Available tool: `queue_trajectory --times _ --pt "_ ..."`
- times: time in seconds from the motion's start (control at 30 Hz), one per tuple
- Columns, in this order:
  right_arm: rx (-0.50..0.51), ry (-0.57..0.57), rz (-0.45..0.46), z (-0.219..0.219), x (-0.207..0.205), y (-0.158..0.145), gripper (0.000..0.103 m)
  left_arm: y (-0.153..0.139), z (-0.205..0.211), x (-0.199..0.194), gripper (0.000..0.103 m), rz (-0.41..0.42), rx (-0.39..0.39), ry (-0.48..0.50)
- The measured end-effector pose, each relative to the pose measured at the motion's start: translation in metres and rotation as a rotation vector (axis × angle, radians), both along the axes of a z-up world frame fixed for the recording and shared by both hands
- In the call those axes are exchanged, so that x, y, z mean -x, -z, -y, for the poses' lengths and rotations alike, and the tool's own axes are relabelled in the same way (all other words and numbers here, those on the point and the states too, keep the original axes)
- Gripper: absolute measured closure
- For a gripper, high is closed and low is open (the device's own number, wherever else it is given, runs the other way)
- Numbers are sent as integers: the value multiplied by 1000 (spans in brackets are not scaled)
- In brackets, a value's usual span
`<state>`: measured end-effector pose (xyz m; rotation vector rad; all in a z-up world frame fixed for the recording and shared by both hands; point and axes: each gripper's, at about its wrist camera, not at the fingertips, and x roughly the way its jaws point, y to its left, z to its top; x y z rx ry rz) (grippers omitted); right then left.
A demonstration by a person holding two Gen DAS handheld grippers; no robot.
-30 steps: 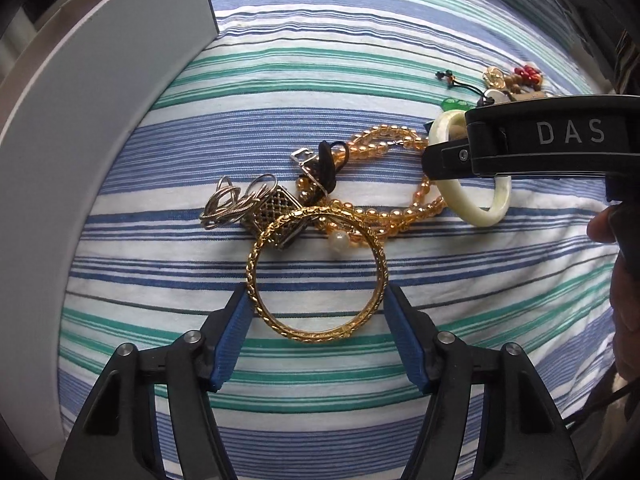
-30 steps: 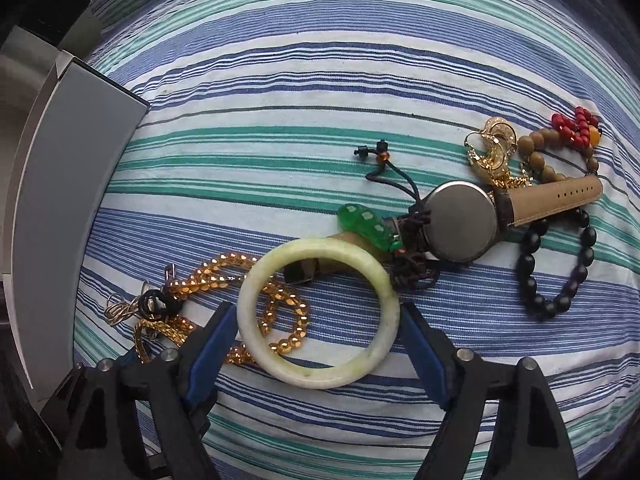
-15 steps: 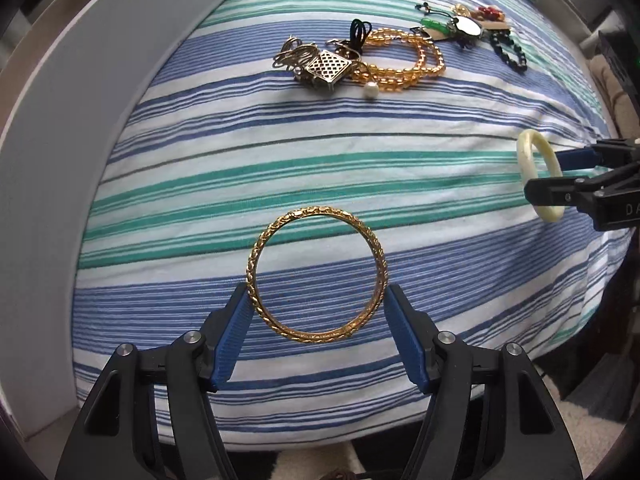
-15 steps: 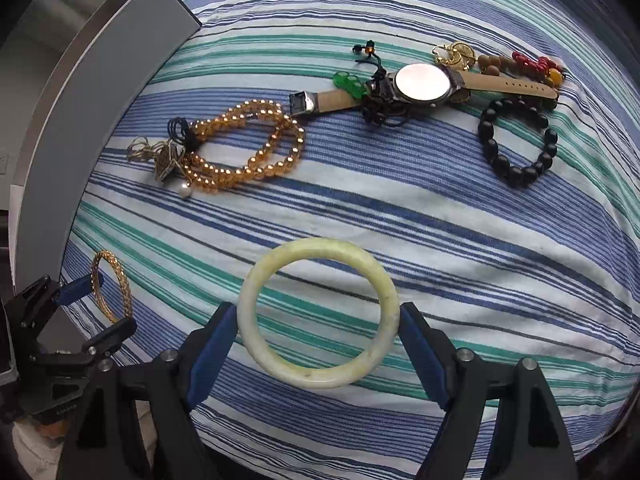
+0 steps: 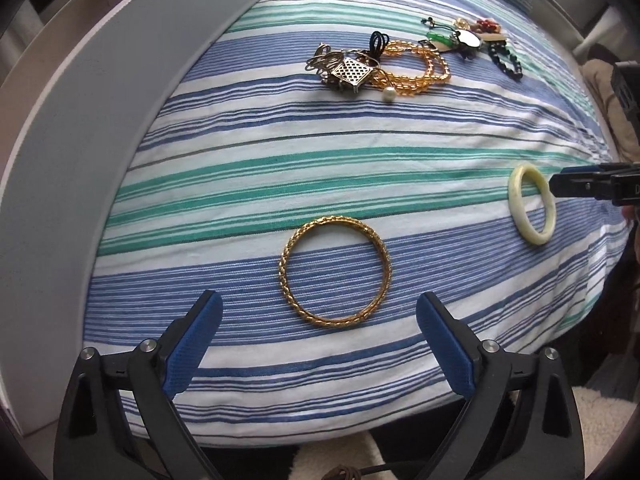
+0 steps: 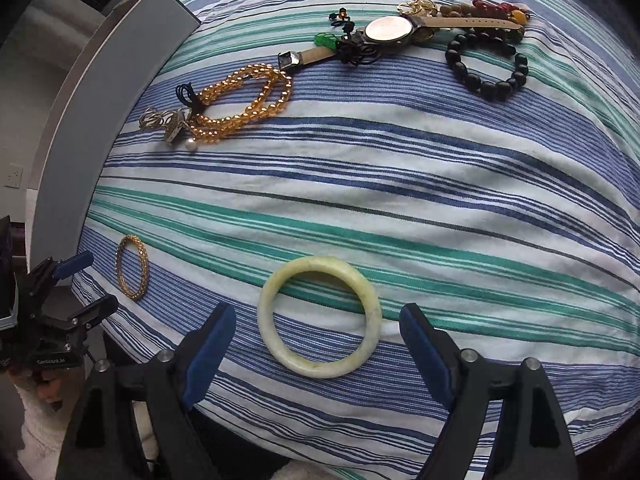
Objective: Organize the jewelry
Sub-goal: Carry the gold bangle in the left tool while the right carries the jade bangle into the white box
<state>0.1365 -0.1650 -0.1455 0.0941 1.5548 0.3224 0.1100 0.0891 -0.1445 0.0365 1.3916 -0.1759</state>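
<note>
With both bangles now lying flat on the striped bedsheet [image 5: 248,152] near its front edge, two pieces look sorted out of the pile. The left gripper [image 5: 318,344] has its jaws spread wide; they have just been opening, and the gold bangle [image 5: 335,271] lies loose between and just ahead of the blue pads [image 5: 192,344], touching neither. The right gripper [image 6: 316,354] also has its jaws spread, with the pale green bangle [image 6: 319,317] flat on the sheet between the pads, a clear gap on each side. Both bangles look released, set well apart from each other in a front row.

Left to do, judging by the heap at the far side: a silver tangle with a mesh charm [image 5: 344,68], the amber bead strand [image 6: 244,104] with a black hair tie [image 6: 188,96] and a pearl [image 6: 191,145], the watch [image 6: 390,29] on a tan strap, a green pendant on black cord [image 6: 326,40], the black bead bracelet [image 6: 490,64], plus red and brown beads [image 6: 488,10] and a small gold piece [image 6: 418,6] at the back. These overlap or touch each other, so they likely need untangling one at a time. A grey board [image 5: 100,140] runs along the left side of the bed. Task looks early: two items placed, most of the pile untouched.
</note>
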Motion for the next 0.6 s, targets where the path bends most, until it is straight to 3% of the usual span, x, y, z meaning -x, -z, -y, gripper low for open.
queue_trajectory --times 0.13,0.23,0.33,0.53,0.6 --pt "23 -8 -12 3 7 8 17 16 21 -9 5 -21 -10 18" --pt "24 -49 -11 -13 9 16 17 26 30 -11 5 -17 -62 22" --pt "113 -105 34 -29 14 21 17 32 33 -15 5 -22 -79 7" --pt "189 -174 61 -55 17 30 2 33 20 -15 3 -26 -87 -36" --pt "228 -189 71 -60 18 32 1 32 15 -14 9 -29 -85 -47"
